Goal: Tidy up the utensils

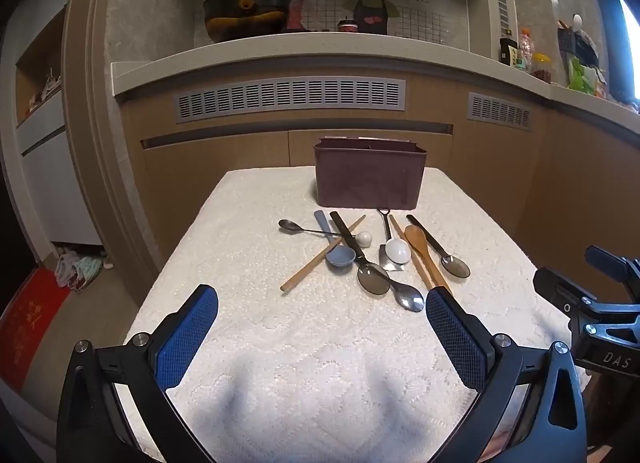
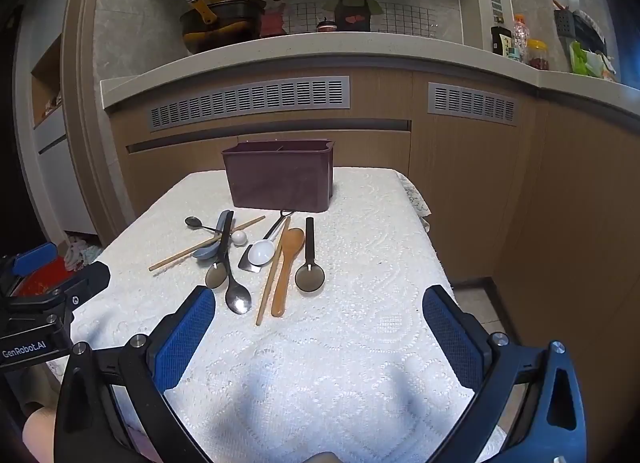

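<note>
A dark maroon utensil holder [image 1: 370, 177] [image 2: 280, 179] stands at the far end of the white lace-covered table [image 1: 260, 327] [image 2: 360, 303]. In front of it lies a pile of utensils: several spoons, among them a steel spoon [image 1: 408, 297] [image 2: 238, 297], a wooden spoon [image 1: 420, 247] [image 2: 286, 263], a white ladle [image 1: 396, 249] [image 2: 262, 251], and chopsticks [image 1: 320, 257] [image 2: 204, 243]. My left gripper [image 1: 322, 327] is open and empty, short of the pile. My right gripper [image 2: 320, 327] is open and empty, also short of the pile.
A kitchen counter [image 1: 320, 51] with cabinets runs behind the table, carrying a wok [image 1: 246, 13] and bottles [image 1: 520, 51]. The right gripper's body shows at the right edge of the left view [image 1: 600, 311]. The table's right edge drops to the floor [image 2: 472, 303].
</note>
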### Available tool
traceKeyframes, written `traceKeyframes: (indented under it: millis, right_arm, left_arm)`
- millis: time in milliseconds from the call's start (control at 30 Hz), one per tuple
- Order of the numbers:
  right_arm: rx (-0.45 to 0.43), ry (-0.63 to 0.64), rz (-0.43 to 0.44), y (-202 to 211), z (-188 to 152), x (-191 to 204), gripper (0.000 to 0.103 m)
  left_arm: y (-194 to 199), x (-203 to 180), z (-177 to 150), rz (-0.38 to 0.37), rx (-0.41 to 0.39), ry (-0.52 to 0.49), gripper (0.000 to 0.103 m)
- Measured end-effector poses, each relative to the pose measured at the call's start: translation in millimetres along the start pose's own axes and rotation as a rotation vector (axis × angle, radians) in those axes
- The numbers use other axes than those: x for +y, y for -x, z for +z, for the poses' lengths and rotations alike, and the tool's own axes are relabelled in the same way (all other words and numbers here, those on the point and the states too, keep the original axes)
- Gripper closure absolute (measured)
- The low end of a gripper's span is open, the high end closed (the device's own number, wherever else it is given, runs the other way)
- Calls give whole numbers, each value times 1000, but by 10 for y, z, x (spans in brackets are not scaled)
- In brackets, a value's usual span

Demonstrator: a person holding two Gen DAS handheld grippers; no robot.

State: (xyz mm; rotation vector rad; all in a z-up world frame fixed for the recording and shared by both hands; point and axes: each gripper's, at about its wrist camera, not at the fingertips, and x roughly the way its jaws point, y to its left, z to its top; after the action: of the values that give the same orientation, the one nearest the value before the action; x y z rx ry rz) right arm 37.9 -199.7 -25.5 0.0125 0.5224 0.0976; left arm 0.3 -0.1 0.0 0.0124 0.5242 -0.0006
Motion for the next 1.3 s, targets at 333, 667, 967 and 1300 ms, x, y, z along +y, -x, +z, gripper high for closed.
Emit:
traceKeyframes:
  millis: [333,667,967,1300]
  right_arm:
    - [5,-5,-7,2,-6,6,0]
    - [7,-7,-10,13,-1,-3,0]
    - [5,-6,-10,17,14,-12,0]
    - [5,-6,-11,17,16,-10,0]
  left_arm:
    - [1,-22,-4,3,-2,6,0]
    - [4,1,-2,-7,1,10,0]
    - [-8,20,2,-7,3,13,0]
    - [-10,-45,22,-6,7,13,0]
